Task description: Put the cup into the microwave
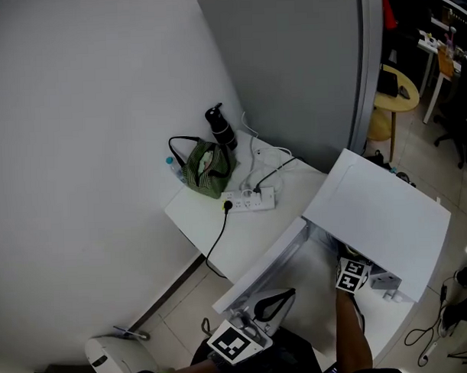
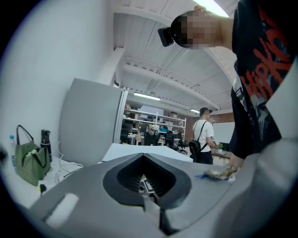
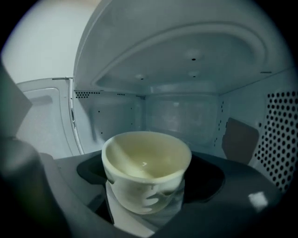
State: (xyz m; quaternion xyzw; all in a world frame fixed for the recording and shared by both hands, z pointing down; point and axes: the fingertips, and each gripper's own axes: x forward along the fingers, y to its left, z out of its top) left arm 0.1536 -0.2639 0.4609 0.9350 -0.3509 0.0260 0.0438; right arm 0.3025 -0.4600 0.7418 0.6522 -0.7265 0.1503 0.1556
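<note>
The cup [image 3: 145,172] was inside the open microwave [image 1: 380,215], between the jaws of the right hand-held gripper [image 3: 148,211]. The jaws stood wide and pressed on the lower part of its round wall from both sides, so this hand-held gripper held the cup. In the right gripper view the walls and the ceiling of the microwave were all around the cup. Whether its bottom already touched the floor of the microwave could not be seen.

The left hand-held gripper [image 1: 277,301] was closed with nothing in it and was near the open door [image 1: 259,269], at the front edge of the table [image 1: 243,235].

The cup was cream-coloured, with a thick rim and no handle in view, and it looked empty. It seemed to be ceramic, so probably stiff, a little heavy for its size, and easy to chip if it knocked against something hard. Its smooth, curved side could slip between the pads, so a grip low on the wall, where the jaws were, seemed the safer place. To finish the task, the cup probably needed to be set down gently and upright before the jaws were opened.
</note>
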